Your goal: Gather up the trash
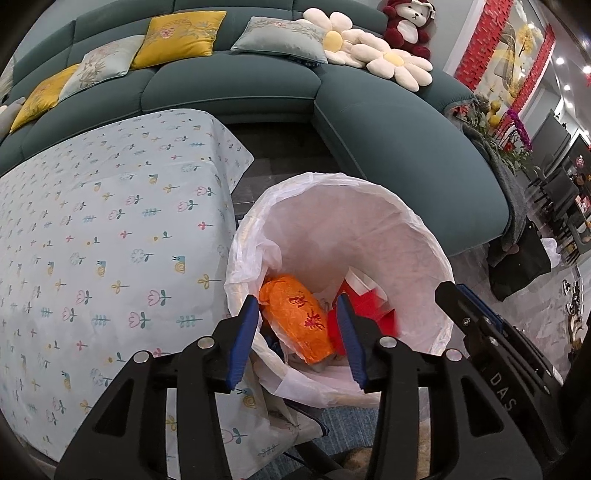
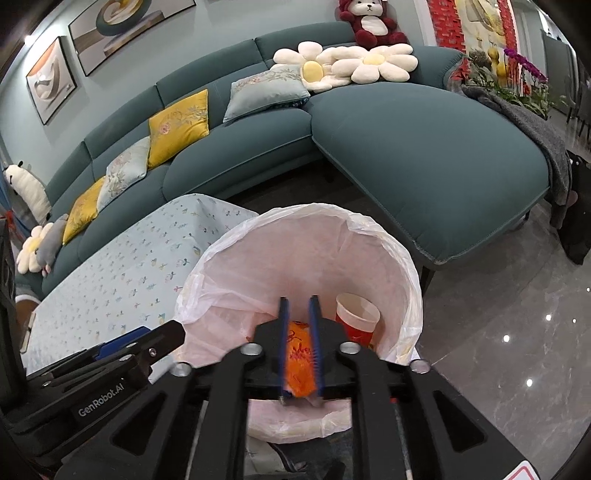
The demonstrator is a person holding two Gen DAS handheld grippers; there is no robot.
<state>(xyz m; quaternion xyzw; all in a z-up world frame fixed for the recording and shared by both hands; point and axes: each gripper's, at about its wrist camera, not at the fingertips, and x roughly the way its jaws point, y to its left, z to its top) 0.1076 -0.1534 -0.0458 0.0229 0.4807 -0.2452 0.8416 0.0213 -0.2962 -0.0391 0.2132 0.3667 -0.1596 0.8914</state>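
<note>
Over the lined trash bin [image 1: 399,229] beside the cloth-covered surface [image 1: 92,240]: both grippers held pointing down into the opening, evidently for dropping. Left gripper [image 1: 297,339] with fingers spread, nothing between them. Right gripper [image 2: 299,347] with fingers slightly parted, nothing pinched, judging from the clear gap. Orange packet [image 1: 297,321] lying loose at the bottom, red paper cup [image 2: 356,321] leaning beside it against the liner. Both apparently released already.

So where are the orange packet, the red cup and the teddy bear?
orange packet [image 1: 300,322]: left wrist view, its printed middle.
red cup [image 2: 357,317]: right wrist view, its outer wall.
teddy bear [image 2: 370,22]: right wrist view, its white chest.
</note>
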